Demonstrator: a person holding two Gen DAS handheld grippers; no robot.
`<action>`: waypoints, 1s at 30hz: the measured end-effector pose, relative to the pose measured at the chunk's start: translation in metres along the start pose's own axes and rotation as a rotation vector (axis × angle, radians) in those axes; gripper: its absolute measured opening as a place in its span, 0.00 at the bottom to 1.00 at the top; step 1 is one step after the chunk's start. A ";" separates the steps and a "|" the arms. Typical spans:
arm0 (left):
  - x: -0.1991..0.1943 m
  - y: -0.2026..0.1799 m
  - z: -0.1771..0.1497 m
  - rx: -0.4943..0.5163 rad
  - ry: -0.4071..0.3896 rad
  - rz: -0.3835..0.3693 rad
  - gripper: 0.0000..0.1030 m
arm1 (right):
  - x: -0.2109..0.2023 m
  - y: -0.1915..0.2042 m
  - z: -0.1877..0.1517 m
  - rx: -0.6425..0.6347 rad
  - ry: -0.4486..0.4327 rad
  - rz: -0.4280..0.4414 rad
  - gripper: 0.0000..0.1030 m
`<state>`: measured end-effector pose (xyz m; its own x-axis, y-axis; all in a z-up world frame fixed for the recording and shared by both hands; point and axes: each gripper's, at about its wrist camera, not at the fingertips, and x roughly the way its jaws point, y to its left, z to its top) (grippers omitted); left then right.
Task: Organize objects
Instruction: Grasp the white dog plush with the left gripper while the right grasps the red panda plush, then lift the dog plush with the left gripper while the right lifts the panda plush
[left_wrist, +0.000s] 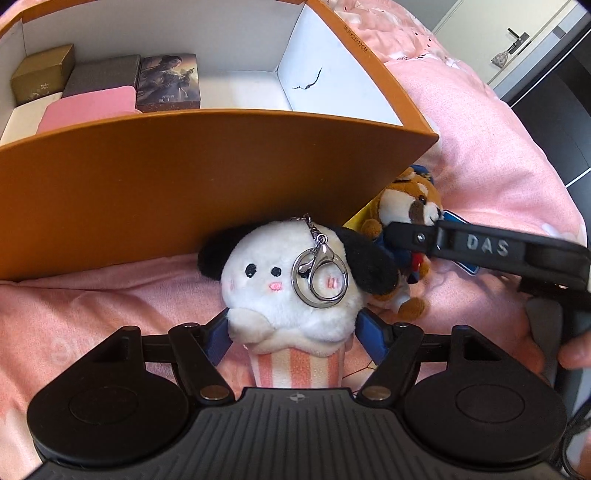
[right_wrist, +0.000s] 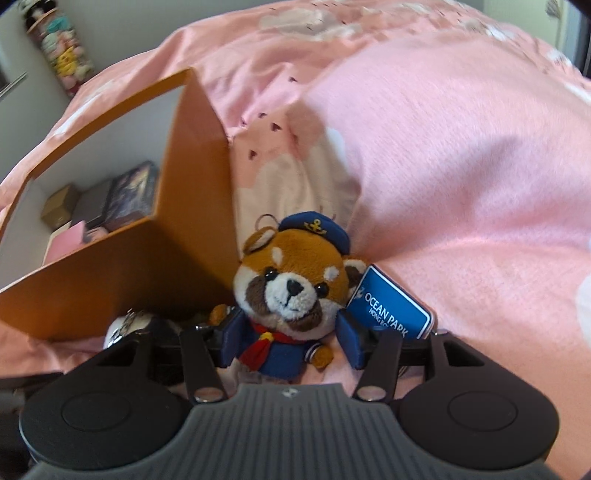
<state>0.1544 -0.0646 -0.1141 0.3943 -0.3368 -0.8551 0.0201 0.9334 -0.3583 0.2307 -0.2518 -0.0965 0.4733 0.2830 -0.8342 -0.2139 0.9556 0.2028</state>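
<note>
A white plush dog keychain with black ears and a striped pink base lies on the pink bedspread by the orange box. My left gripper has its blue pads on both sides of the plush's lower body. A red panda plush in a blue sailor cap, with a blue Ocean Park tag, lies to the right of the box corner. My right gripper has its pads on both sides of the panda's body. The panda also shows in the left wrist view, with the right gripper's finger across it.
The orange box holds several small boxes and pink and white pads at its left end; its right part shows a bare white floor. Pink bedspread lies all around. A cabinet stands beyond the bed.
</note>
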 end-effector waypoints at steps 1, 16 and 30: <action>0.000 0.000 0.000 -0.001 0.000 -0.005 0.77 | 0.003 -0.002 0.001 0.013 -0.001 0.004 0.56; -0.038 0.004 -0.010 -0.004 -0.085 -0.045 0.69 | -0.029 0.002 -0.006 -0.040 -0.076 0.015 0.46; -0.121 0.005 -0.003 -0.037 -0.280 -0.147 0.69 | -0.113 0.015 -0.002 -0.144 -0.216 0.136 0.45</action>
<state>0.1041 -0.0194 -0.0135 0.6275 -0.4155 -0.6585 0.0640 0.8704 -0.4882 0.1727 -0.2691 -0.0003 0.5992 0.4338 -0.6729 -0.3999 0.8903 0.2179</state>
